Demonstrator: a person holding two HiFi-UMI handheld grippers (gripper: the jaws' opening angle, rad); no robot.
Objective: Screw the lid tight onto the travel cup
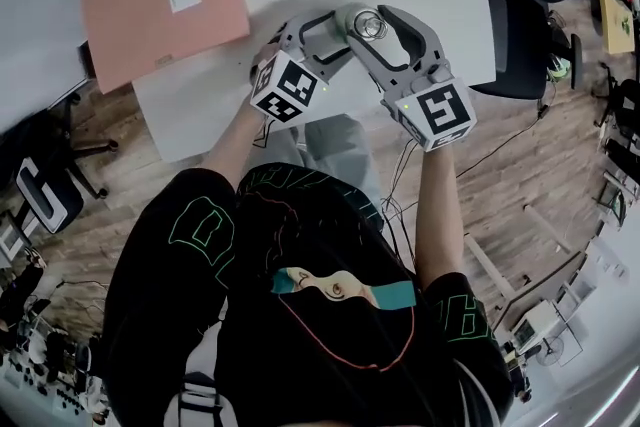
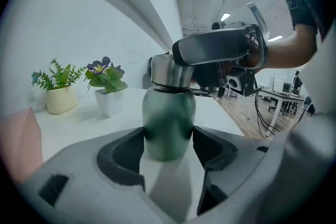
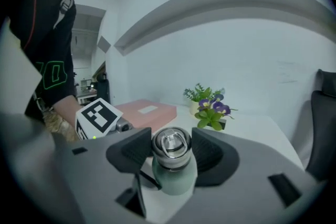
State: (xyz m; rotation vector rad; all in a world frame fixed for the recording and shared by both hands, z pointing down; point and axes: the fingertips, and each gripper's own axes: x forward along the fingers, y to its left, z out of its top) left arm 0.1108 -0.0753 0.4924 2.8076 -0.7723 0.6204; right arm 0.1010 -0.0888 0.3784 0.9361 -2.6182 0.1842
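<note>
Though overhead only its lid (image 1: 370, 23) shows, left fingers (image 2: 123, 157) clamp the travel cup (image 2: 168, 123), right fingers (image 3: 131, 152) the lid.

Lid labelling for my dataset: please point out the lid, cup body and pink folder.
lid (image 3: 171, 147), right gripper view, its top at the loop.
cup body (image 2: 168, 123), left gripper view, mid green wall.
pink folder (image 1: 140, 15), head view, bare cover beside label.

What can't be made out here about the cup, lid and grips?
- Tightness: the lid hides the threads on the travel cup in every view.
- Grip of the right gripper, its own view: whether pads press the lid or only flank it.
- Cup body, head view: hidden under the left gripper and right gripper.
- Label print on the pink folder, head view: too small.
</note>
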